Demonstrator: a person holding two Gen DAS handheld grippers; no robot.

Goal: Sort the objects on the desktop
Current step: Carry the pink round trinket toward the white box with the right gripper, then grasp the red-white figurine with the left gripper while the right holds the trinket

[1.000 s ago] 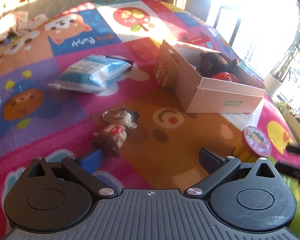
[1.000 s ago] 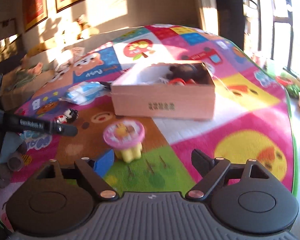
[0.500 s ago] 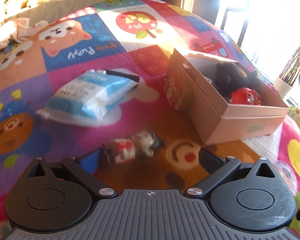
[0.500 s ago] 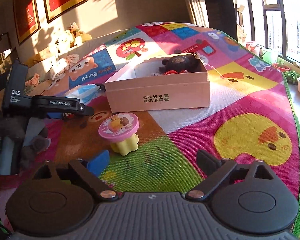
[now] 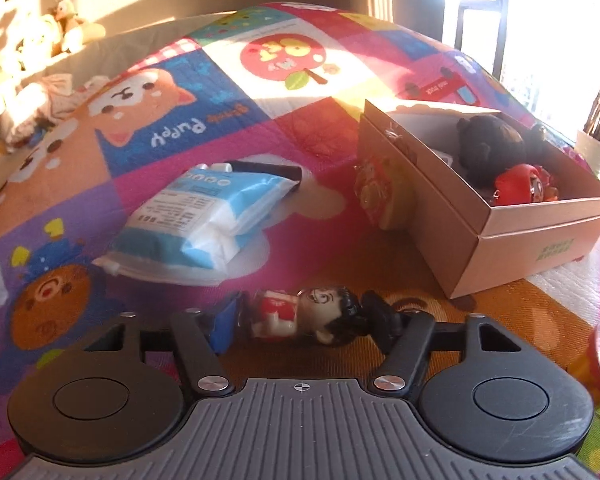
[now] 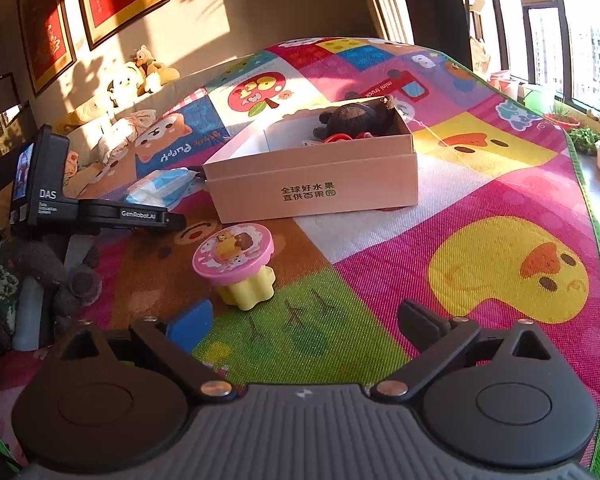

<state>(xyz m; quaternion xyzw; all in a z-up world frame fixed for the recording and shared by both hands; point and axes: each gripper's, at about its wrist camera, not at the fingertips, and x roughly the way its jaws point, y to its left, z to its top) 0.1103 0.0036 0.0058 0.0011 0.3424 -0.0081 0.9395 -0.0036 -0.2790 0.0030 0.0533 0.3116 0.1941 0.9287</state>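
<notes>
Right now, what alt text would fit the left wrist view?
The left gripper is closing around a small toy figurine lying on its side on a colourful play mat. Beyond it lie a blue-and-white tissue pack and an open cardboard box holding a dark plush toy and a red toy.

Bare patchwork play mat (image 6: 480, 208) lies open right of the pale cardboard box (image 6: 316, 192), and the green patch before the right gripper (image 6: 300, 320) is unobstructed. The pink-topped yellow toy stool (image 6: 236, 264) stands between that gripper and the box. On the left, the blue-and-white tissue pack (image 5: 204, 220) blocks the mat beyond the left gripper (image 5: 300, 320), leaving a channel beside the box's side.
</notes>
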